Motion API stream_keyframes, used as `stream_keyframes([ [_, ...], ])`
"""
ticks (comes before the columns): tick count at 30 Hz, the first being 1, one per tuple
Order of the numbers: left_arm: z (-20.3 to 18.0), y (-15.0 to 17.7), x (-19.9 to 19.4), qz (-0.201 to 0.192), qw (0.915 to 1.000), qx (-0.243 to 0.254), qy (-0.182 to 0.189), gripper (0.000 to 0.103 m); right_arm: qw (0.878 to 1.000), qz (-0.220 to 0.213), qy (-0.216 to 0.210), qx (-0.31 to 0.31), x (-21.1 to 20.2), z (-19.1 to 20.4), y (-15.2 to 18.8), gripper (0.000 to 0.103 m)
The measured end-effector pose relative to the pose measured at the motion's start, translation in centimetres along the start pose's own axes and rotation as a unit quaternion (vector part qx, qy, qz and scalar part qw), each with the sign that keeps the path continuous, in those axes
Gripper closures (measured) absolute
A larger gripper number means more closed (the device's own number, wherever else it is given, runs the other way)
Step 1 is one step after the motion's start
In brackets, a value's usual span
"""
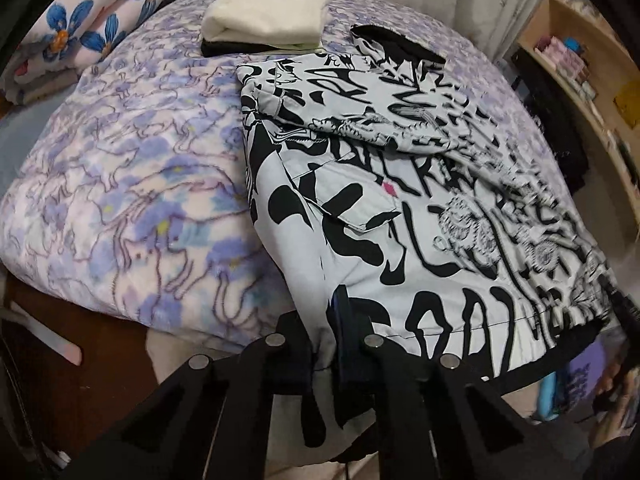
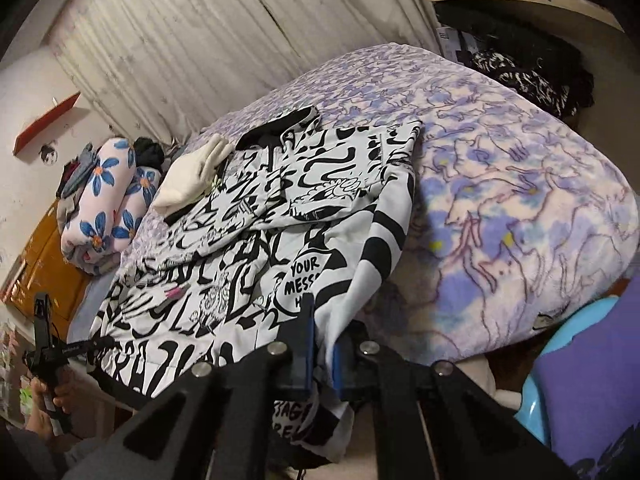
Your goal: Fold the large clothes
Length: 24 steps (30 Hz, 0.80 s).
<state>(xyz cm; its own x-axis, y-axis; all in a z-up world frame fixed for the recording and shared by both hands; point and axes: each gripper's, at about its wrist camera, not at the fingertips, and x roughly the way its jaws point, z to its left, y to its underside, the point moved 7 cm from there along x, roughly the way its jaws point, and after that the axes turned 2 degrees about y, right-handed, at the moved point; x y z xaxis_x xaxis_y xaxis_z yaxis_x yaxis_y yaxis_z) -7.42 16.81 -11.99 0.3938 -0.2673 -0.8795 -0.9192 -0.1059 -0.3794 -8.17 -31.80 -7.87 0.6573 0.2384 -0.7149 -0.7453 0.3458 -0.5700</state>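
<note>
A large white garment with black graffiti print [image 1: 400,208] lies on the bed, its sleeves folded in over the body. It also shows in the right wrist view [image 2: 248,236]. My left gripper [image 1: 326,344] is shut on the garment's near hem at its left corner. My right gripper [image 2: 322,344] is shut on the hem at its right corner, by the striped edge. The hem hangs over the bed's near edge. The left gripper also shows in the right wrist view [image 2: 76,346], gripping the far corner.
The bed has a purple floral blanket [image 1: 132,200]. A folded cream cloth on black cloth [image 1: 266,20] lies behind the garment. A blue-flowered rolled quilt [image 1: 76,32] lies at the headboard side. Shelves [image 1: 592,72] stand to the right. A blue stool [image 2: 568,344] stands by the bed.
</note>
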Motion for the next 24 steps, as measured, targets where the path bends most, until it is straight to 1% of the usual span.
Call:
stream_keyframes([
  [2,-0.1,-0.7,-0.3,-0.009,0.9996,-0.018,0.02,0.097,1.0,-0.002,-0.009,0.015,0.5,-0.4,-0.7,0.097],
  [5,-0.2,-2.9,-0.5,-0.029,0.9977,-0.04,0.045,0.097,0.999,-0.013,-0.023,0.028,0.9,-0.3,-2.1,0.097],
  [8,-0.4,-5.6,-0.8,-0.058,0.9945,-0.058,0.066,0.097,0.998,-0.027,-0.035,0.036,1.5,0.0,-4.4,0.097],
  [11,-0.8,-8.8,-0.5,-0.08,0.991,-0.071,0.08,0.097,0.997,-0.044,-0.047,0.041,2.6,0.5,-7.7,0.097],
  [14,-0.9,-12.5,0.5,-0.092,0.9892,-0.077,0.084,0.095,0.996,-0.052,-0.054,0.046,4.2,0.6,-10.8,0.097],
  [17,-1.0,-16.3,2.2,-0.101,0.9879,-0.081,0.084,0.091,0.995,-0.052,-0.053,0.06,6.7,0.6,-13.8,0.097],
  [21,-1.1,-20.8,4.9,-0.107,0.9875,-0.084,0.08,0.084,0.996,-0.044,-0.039,0.066,10.7,0.6,-17.2,0.096],
  [23,-0.9,-22.8,6.5,-0.103,0.9879,-0.087,0.077,0.081,0.996,-0.04,-0.032,0.076,12.6,0.3,-18.6,0.095],
  [24,-0.7,-23.5,7.1,-0.102,0.9879,-0.089,0.076,0.077,0.995,-0.037,-0.03,0.087,13.7,0.0,-19.3,0.092],
])
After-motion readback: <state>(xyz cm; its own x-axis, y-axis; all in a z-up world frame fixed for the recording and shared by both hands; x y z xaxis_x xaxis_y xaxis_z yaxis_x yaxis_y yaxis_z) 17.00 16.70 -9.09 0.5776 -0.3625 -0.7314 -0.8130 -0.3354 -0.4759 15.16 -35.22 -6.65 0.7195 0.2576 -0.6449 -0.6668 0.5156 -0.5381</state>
